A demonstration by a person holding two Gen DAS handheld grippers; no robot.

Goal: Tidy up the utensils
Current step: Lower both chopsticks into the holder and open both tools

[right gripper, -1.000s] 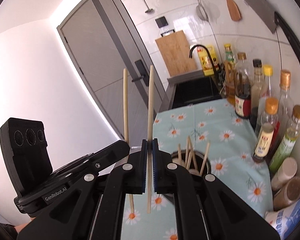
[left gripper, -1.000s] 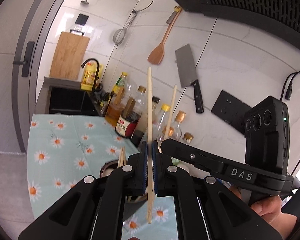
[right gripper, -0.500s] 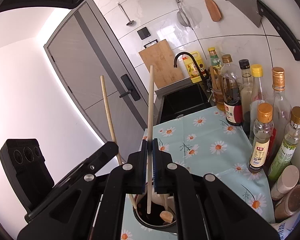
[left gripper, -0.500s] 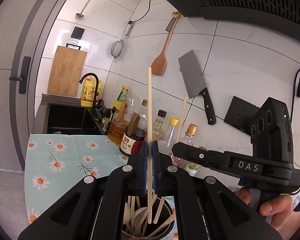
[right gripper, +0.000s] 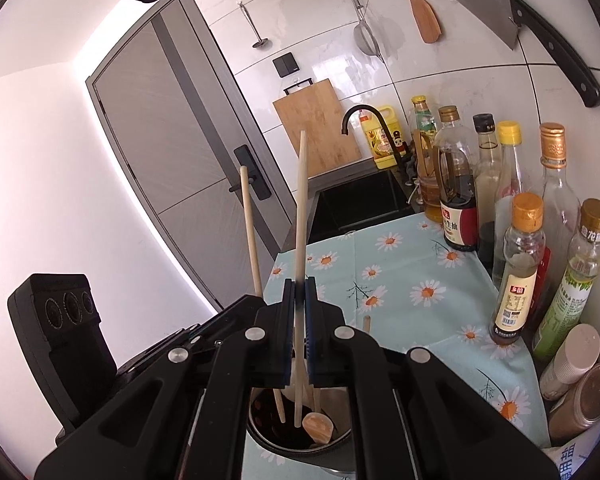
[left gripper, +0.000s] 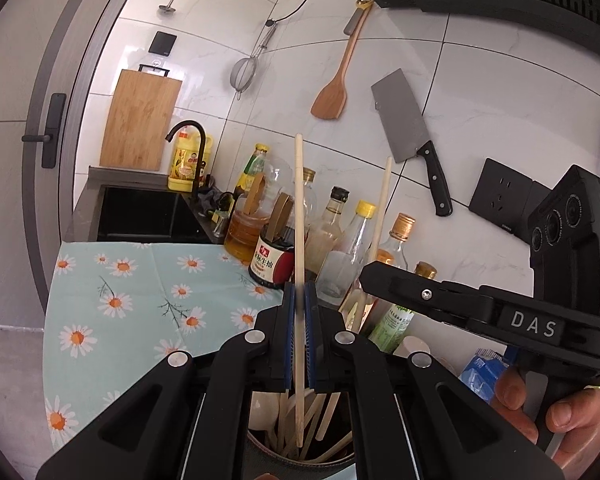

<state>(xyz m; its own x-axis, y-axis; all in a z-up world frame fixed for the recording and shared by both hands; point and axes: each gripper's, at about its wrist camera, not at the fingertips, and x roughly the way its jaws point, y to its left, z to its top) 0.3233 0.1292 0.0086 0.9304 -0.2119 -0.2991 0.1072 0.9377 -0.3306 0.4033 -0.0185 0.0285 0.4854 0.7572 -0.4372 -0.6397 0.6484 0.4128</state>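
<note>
Over the utensil holder (left gripper: 300, 454), left wrist view: left gripper (left gripper: 299, 312) clenched on one upright chopstick (left gripper: 299, 216), lower tip down inside the holder's mouth among other chopsticks and a pale spoon. Right gripper (left gripper: 384, 280) sits just right of the holder, gripping a second chopstick (left gripper: 382, 208). Sauce bottles (left gripper: 272, 248) stand behind the holder on the daisy tablecloth (left gripper: 120, 300); a cleaver (left gripper: 408, 132) hangs on the wall above them.

Right wrist view: right gripper (right gripper: 299, 312) clamped on its chopstick (right gripper: 300, 208), tip inside the holder (right gripper: 324, 448). Left gripper (right gripper: 204, 336) just left of the holder, its chopstick (right gripper: 249, 236) slanting into the same opening.
</note>
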